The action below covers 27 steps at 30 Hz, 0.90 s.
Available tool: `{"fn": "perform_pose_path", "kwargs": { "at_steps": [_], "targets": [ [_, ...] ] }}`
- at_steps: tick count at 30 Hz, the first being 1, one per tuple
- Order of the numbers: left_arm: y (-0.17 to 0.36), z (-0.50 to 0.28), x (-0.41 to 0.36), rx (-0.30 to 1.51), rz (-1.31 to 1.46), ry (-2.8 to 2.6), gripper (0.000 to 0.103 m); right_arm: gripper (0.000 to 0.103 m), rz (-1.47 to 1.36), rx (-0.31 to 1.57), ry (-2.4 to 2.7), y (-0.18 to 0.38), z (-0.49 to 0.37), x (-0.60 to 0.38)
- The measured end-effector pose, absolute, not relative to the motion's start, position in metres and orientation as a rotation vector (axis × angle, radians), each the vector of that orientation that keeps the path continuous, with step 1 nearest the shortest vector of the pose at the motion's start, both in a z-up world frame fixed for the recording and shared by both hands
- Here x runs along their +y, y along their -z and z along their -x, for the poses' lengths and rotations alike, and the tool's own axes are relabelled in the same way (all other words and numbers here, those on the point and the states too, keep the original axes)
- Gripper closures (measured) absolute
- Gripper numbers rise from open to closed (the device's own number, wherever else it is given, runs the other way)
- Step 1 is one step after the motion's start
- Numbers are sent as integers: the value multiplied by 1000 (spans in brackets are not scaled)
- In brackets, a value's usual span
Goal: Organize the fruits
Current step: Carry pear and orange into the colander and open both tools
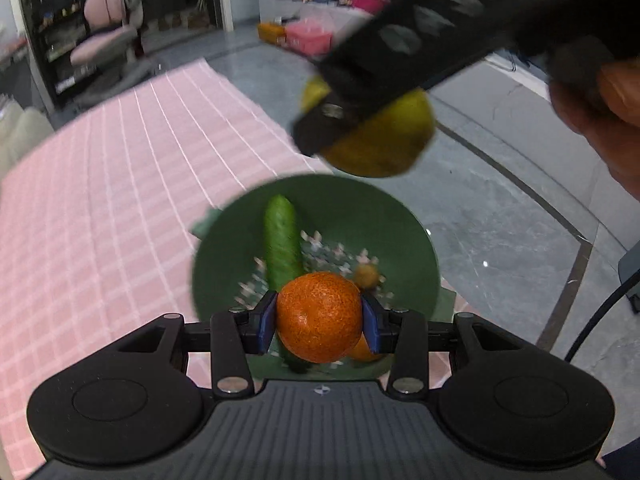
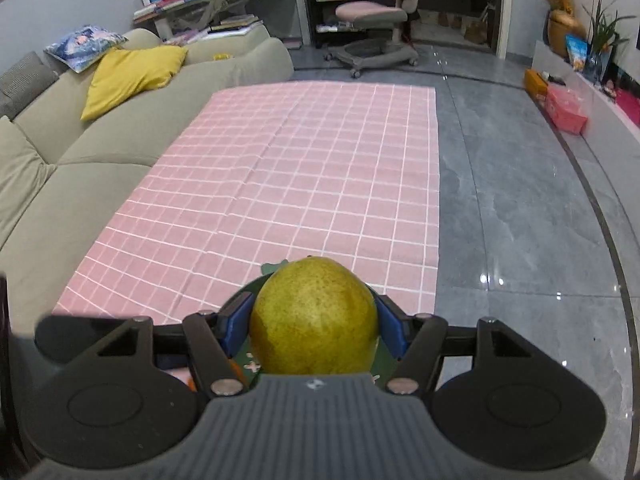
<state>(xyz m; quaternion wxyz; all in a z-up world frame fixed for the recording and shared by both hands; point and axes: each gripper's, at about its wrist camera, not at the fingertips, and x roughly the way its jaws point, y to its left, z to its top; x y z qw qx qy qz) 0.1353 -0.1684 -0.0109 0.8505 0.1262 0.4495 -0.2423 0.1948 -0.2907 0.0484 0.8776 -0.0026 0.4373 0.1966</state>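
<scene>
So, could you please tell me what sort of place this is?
Most likely a home living room: a beige sofa with cushions, a pink desk chair, and a pink checked cloth on the tiled floor.

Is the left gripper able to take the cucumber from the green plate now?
Probably not. The left gripper is shut on the orange, so its fingers are occupied. The cucumber lies uncovered on the green plate, just beyond the orange, but the gripper must release first.
</scene>
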Motion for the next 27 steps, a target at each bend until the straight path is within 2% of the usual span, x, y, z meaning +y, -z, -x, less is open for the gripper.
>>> {"fn": "perform_pose_path", "kwargs": {
  "at_steps": [14,27],
  "targets": [
    [40,-149,-180,1013,-175,506,55,41,68,1027,-449,40,-223,-282],
    [51,-155,-198,1058,-106,523,55,40,118,1055,-515,66,-242,-287]
  ]
}}
